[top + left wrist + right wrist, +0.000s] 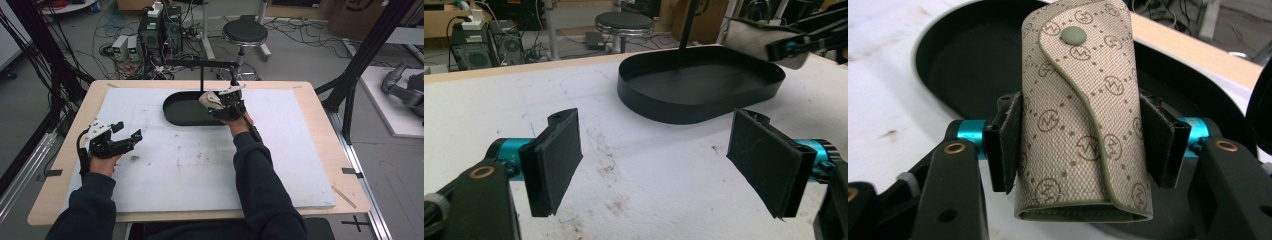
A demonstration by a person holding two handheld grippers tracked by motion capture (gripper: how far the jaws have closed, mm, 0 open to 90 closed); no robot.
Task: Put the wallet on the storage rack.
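A beige patterned pouch [1080, 115] with a snap flap is clamped between the black pads of my right gripper [1080, 145], which is shut on it. In the high view that gripper [220, 102] holds the pouch [207, 99] over the right part of a black oval tray [182, 109] at the far middle of the table. The left gripper view shows the pouch [754, 40] above the tray's far right rim [704, 105]. My left gripper [120, 137] rests low at the table's left, open, with nothing between its pads [556, 160].
A white mat [200, 160] with dirt smudges covers the wooden table. A thin black stand [201, 70] rises behind the tray. Beyond the far edge are a stool [244, 32], computer boxes and cables on the floor.
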